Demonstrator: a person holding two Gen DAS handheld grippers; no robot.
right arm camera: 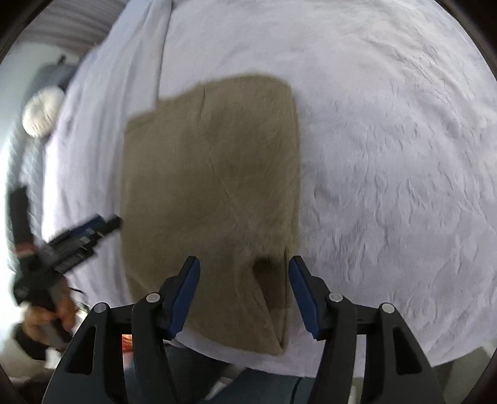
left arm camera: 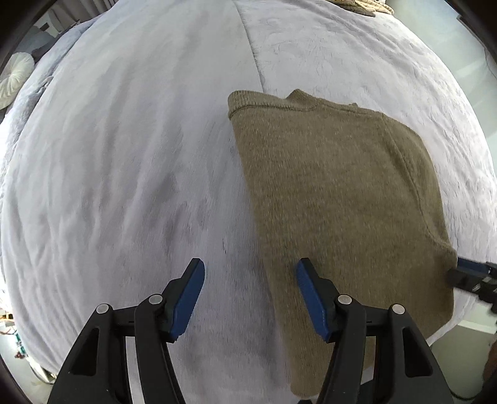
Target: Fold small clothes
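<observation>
An olive-brown knitted garment (left arm camera: 335, 192) lies folded into a long rectangle on the pale grey bedcover (left arm camera: 124, 174). My left gripper (left arm camera: 250, 298) hangs open above the garment's left edge, one finger over the cover and the other over the knit, with nothing held. In the right wrist view the same garment (right arm camera: 211, 186) lies flat, with a small fold near its front right corner. My right gripper (right arm camera: 243, 292) is open above that front end and holds nothing. The right gripper's tip (left arm camera: 472, 273) shows at the garment's right edge. The left gripper (right arm camera: 77, 239) appears blurred beside the garment.
The bedcover (right arm camera: 388, 155) spreads wide to the right of the garment. A round white cushion (right arm camera: 43, 115) lies at the far left, and a beige knitted item (left arm camera: 360, 6) at the far end of the bed. The bed's front edge runs just below the garment. A hand (right arm camera: 46, 314) grips the left tool.
</observation>
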